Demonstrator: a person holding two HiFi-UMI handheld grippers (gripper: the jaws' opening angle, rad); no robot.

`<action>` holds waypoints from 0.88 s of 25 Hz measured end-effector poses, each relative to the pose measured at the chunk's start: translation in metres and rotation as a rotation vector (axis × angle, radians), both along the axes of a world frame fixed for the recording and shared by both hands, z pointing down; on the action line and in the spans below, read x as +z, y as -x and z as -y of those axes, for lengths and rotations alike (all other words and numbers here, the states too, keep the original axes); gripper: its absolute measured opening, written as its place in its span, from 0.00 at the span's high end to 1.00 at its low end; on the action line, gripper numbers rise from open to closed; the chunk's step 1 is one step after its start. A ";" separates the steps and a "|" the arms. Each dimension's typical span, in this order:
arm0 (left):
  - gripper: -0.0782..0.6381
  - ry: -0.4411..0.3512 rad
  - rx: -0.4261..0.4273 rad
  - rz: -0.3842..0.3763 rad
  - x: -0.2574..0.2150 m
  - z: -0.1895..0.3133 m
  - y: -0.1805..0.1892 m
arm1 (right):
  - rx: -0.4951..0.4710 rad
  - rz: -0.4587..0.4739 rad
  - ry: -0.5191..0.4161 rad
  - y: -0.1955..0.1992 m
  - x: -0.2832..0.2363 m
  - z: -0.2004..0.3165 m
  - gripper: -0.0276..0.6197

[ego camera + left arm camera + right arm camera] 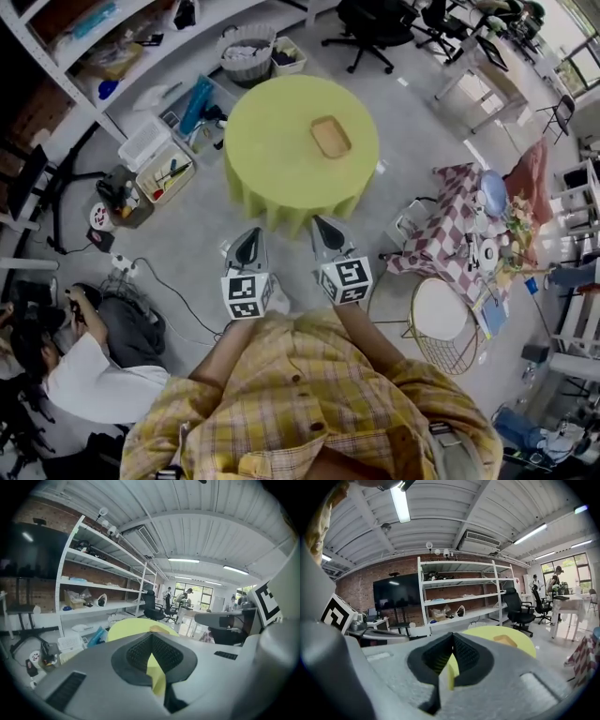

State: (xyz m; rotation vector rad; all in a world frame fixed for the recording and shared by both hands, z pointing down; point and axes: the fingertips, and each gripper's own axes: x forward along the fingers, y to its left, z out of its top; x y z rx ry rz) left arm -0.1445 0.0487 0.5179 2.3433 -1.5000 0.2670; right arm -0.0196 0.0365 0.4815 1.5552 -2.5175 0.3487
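Note:
A round table with a yellow-green cloth [281, 159] stands ahead of me, and a small shallow wooden tray [330, 136] lies on its top. My left gripper [249, 236] and right gripper [322, 227] hang side by side over the floor just short of the table's near edge, touching nothing. Both are shut, pads meeting at the tips with nothing between them. In the left gripper view the left gripper [151, 641] points at the table [131, 626]. From the right gripper view, the right gripper [451, 643] faces the table [506, 644] and the tray [505, 640].
White shelving [112, 56] with bins and boxes [164, 169] lines the left. A checkered-cloth table [459, 225] and a round wire side table [441, 314] stand at the right. Office chairs [375, 28] stand behind. A person [66, 366] sits on the floor at lower left, near cables [159, 281].

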 end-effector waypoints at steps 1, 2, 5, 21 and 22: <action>0.89 -0.001 0.006 -0.003 0.001 0.004 0.001 | 0.004 -0.005 0.005 0.002 0.001 0.003 0.96; 0.89 -0.002 0.010 -0.005 0.001 0.008 0.003 | 0.009 -0.008 0.011 0.003 0.002 0.007 0.96; 0.89 -0.005 0.019 -0.017 0.002 0.022 0.005 | 0.025 -0.010 0.033 0.004 0.006 0.016 0.96; 0.89 0.007 0.046 0.020 0.018 0.094 -0.015 | 0.061 0.031 0.068 -0.015 0.032 0.090 0.96; 0.89 0.006 0.049 0.026 0.018 0.100 -0.018 | 0.058 0.030 0.071 -0.016 0.033 0.096 0.96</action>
